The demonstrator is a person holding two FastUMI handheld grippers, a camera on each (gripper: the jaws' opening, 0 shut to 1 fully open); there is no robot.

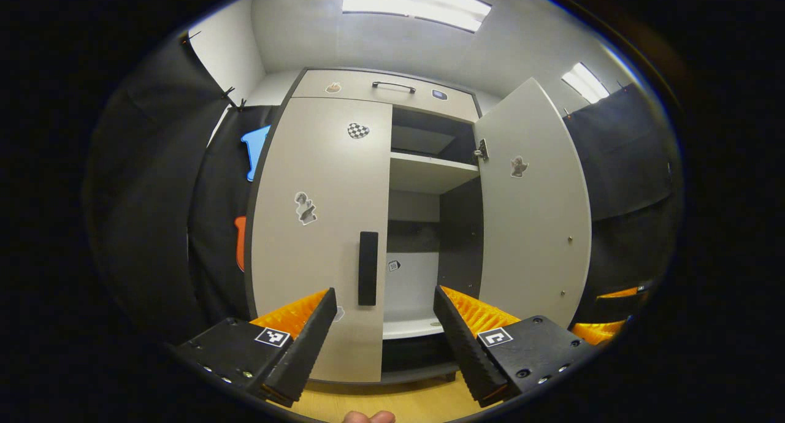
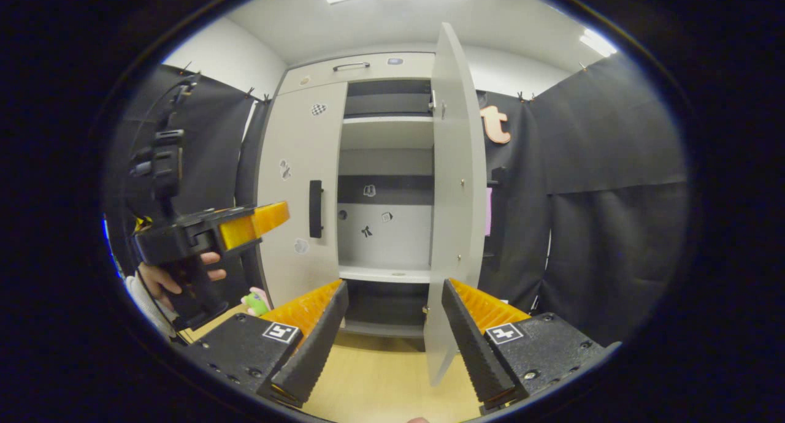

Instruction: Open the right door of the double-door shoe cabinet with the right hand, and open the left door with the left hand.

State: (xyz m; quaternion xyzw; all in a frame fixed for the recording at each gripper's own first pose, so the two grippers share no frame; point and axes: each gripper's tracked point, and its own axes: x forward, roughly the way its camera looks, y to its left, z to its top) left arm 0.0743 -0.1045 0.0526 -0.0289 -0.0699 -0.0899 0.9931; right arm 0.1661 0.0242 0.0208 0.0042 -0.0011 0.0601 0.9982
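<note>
Left door [image 1: 319, 227] shut, handle [image 1: 368, 268] just ahead between spread left jaws, right door [image 2: 457, 184] open, right jaws spread.

Hidden / cut off / illegible

Left half of shoe cabinet [image 1: 429, 171] interior blocked by closed left door [image 1: 319, 227]. Stickers [image 2: 368, 191] on back panel too small to identify. Green toy [image 2: 256, 300] partly behind right gripper [image 2: 392, 343] finger. Left gripper [image 2: 245, 224] seen side-on, jaw gap unreadable there.
</note>
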